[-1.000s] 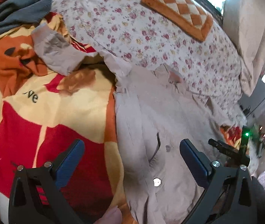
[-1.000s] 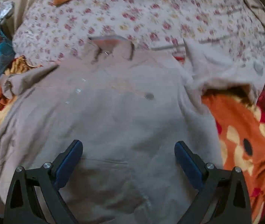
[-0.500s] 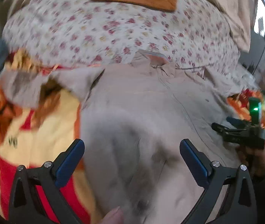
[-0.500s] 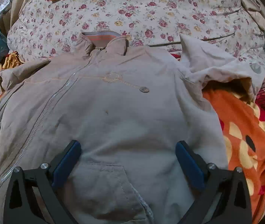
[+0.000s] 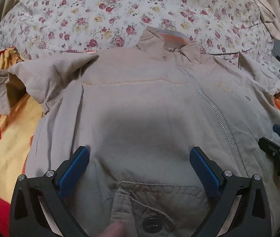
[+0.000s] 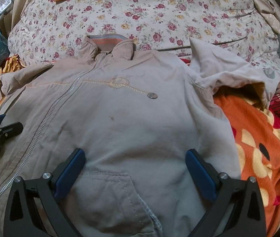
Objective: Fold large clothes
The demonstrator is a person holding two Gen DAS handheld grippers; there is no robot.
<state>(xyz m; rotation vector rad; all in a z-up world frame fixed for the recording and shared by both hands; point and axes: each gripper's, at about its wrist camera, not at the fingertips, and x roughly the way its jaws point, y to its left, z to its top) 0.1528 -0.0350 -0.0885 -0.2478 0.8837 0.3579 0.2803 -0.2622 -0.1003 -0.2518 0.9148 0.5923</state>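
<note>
1. Beige zip-front jacket (image 5: 149,106) lies front-up on the bed, collar (image 6: 108,46) toward the floral quilt (image 6: 159,15), hem toward both tools. It rests partly on an orange and red patterned blanket (image 6: 258,138).
2. Left gripper (image 5: 140,167): jaws wide apart, nothing between them, hovering over the lower left front above the snap pocket (image 5: 151,207).
3. Right gripper (image 6: 136,167): jaws likewise spread and empty, over the lower right front near the slant pocket (image 6: 110,193).
4. Left sleeve (image 5: 27,83) is bunched and folded out to the side; right sleeve (image 6: 234,75) is humped up, its cuff turned over the blanket.
5. Step in hand, as judged: laying out and squaring before the first fold. To do it well, flatten each sleeve first, then pinch at shoulder seam and hem together so the side panel folds inward along a straight line parallel to the zipper (image 6: 47,114).
6. Risk: thick fabric may slip from a shallow pinch; take a deep bite.
7. Against a second ago: the left view has swung from the jacket's edge and the blanket to face it squarely; the jacket looks flatter, zipper straighter.
</note>
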